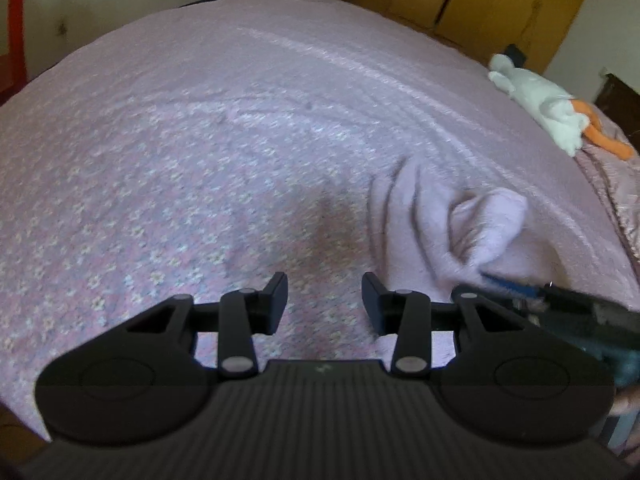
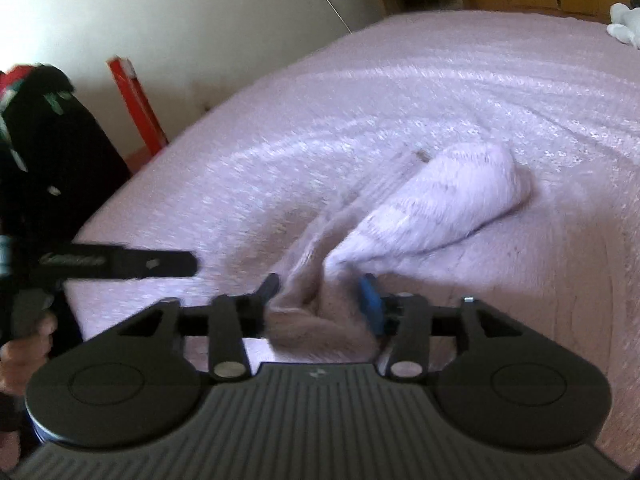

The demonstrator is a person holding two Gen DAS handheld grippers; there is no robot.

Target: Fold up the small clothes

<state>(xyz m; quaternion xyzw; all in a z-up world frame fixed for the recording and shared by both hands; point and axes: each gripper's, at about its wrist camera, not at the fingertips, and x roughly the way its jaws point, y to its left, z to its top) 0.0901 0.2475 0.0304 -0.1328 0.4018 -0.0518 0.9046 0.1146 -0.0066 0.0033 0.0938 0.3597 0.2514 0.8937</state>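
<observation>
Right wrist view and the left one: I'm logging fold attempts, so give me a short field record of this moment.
surface: pink bedspread
garment: fuzzy lilac garment, bunched, partly lifted
right gripper: shut on a garment fold
left gripper: open, empty, beside the garment
background: white plush toy at the bed's far right edge

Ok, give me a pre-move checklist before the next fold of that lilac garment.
1. Right gripper has the lilac garment between its jaws: ok.
2. Left gripper free, jaws apart over the bedspread: ok.
3. Garment flat: not ok, bunched and lifted.
4. Bedspread ahead free of clutter: ok.
5. Plush toy clear of the garment: ok, at the far edge.
6. Firmness of the hold: cannot tell, blurred.
</observation>
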